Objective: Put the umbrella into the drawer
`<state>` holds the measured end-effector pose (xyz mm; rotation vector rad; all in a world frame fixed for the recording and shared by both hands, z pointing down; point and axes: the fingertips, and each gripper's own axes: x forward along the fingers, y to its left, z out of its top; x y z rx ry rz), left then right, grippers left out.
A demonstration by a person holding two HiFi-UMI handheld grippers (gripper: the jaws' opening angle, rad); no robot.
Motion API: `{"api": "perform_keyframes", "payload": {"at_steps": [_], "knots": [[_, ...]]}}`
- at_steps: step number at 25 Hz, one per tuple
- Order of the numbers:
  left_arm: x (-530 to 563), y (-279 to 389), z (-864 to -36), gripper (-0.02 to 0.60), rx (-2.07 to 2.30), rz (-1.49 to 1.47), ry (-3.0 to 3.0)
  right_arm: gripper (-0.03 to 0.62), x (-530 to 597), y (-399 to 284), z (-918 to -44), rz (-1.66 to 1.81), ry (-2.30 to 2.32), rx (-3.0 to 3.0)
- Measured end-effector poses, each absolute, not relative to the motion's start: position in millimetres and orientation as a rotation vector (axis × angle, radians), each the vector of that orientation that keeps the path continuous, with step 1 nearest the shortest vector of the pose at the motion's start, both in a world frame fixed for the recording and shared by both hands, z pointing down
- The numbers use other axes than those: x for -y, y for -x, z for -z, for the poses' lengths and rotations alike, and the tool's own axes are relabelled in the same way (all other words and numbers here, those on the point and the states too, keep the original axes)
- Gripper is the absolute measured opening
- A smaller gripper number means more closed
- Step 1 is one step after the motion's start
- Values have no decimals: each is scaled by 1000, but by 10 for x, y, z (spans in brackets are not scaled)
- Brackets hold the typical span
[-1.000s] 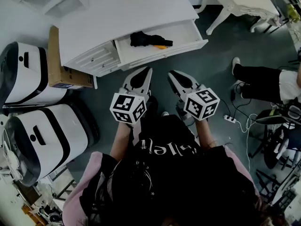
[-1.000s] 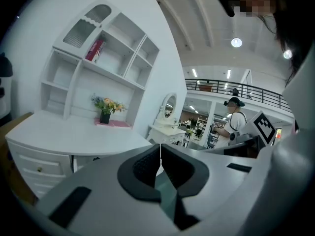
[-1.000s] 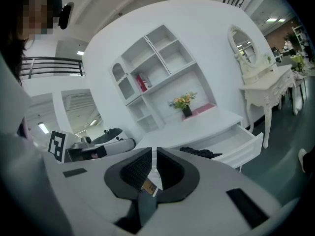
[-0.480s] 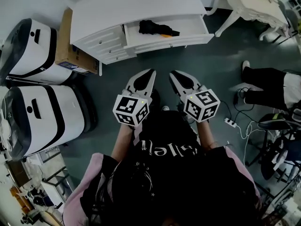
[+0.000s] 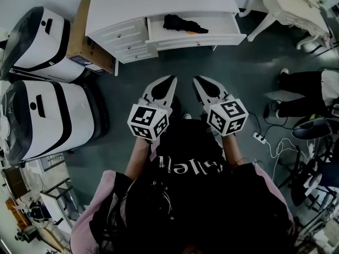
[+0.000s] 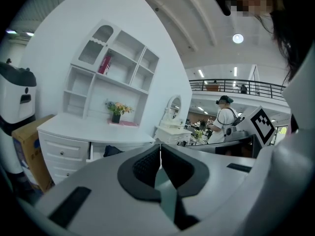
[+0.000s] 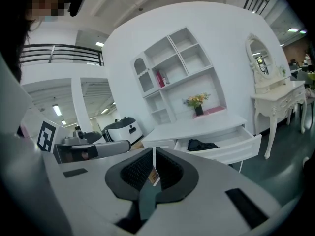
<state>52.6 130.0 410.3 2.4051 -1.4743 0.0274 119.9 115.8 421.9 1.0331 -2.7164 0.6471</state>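
The black folded umbrella (image 5: 184, 24) with an orange handle lies inside the open drawer (image 5: 197, 38) of the white desk (image 5: 159, 1) at the top of the head view. Both grippers are held out over the dark floor, well short of the drawer and apart from it. My left gripper (image 5: 172, 79) is shut with nothing in it, and my right gripper (image 5: 196, 80) is shut and empty too. In the left gripper view, the umbrella (image 6: 112, 151) shows dark beyond the shut left gripper (image 6: 160, 149). From the right gripper (image 7: 154, 151), the umbrella (image 7: 202, 145) rests in the drawer (image 7: 234, 150).
Two large white machines (image 5: 47, 115) stand at the left, with a cardboard box (image 5: 87, 36) beside the desk. A white dressing table (image 5: 296, 7) is at the upper right. A person's legs (image 5: 307, 86) and a power strip with cables (image 5: 259, 137) lie at the right.
The desk and its open drawer have slid farther away towards the top of the head view as both grippers drew back from it. Both stayed shut.
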Motion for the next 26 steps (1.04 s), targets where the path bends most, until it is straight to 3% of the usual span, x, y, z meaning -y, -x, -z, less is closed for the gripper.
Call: {"api": "perform_keyframes", "payload": {"at_steps": [26], "knots": [[-1445, -566, -4079, 17, 1485, -27, -2407, 52, -1330, -1203, -4245, -614, -997, 2702]]}}
